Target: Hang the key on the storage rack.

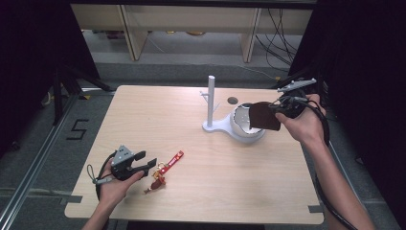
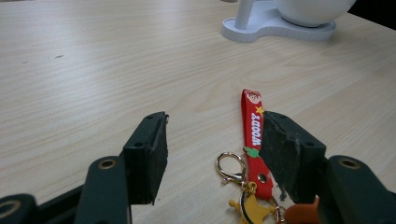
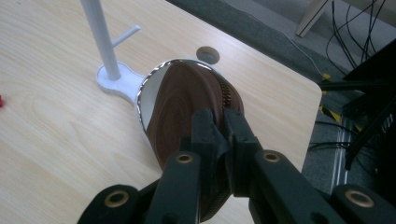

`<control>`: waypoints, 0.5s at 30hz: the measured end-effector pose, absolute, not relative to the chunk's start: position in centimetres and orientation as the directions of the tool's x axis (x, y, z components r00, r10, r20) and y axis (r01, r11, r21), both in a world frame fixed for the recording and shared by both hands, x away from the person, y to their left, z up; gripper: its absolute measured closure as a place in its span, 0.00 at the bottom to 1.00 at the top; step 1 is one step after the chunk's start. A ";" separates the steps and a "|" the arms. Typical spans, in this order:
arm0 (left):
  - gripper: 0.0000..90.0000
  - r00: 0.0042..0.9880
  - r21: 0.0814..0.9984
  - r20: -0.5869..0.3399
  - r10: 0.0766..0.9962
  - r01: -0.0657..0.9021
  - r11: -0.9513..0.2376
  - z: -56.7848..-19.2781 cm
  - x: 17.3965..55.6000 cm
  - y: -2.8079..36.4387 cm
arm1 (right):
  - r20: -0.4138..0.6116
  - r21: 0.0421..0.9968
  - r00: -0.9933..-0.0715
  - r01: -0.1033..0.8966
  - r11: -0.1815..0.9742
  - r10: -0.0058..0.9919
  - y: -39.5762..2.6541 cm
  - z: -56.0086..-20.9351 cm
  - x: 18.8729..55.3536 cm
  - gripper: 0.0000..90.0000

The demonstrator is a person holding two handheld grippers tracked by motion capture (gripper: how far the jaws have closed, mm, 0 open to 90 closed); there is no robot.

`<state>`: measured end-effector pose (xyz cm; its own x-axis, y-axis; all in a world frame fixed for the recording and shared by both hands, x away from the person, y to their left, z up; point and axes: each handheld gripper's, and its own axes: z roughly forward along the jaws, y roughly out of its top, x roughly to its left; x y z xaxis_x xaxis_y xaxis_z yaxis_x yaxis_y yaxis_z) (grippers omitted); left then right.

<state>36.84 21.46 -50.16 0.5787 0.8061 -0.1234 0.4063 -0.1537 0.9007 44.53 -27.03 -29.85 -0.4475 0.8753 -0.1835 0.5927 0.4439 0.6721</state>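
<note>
Two grippers are busy. The right gripper (image 1: 280, 109) is clamped on a brown wallet (image 1: 264, 116), holding it over the white bowl (image 1: 245, 125) at about two o'clock on the table (image 1: 191, 201). It looks nearly in. The left gripper (image 1: 147, 161) has its jaws apart beside the red keychain (image 1: 168, 166) at seven o'clock. I think the keychain is left to pick up
</note>
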 end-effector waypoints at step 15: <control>0.45 0.574 0.897 -0.118 0.810 0.412 -0.161 -50.2 36.7 21.4 | -0.204 0.664 -0.439 0.595 0.453 0.875 -26.7 -30.4 45.8 0.94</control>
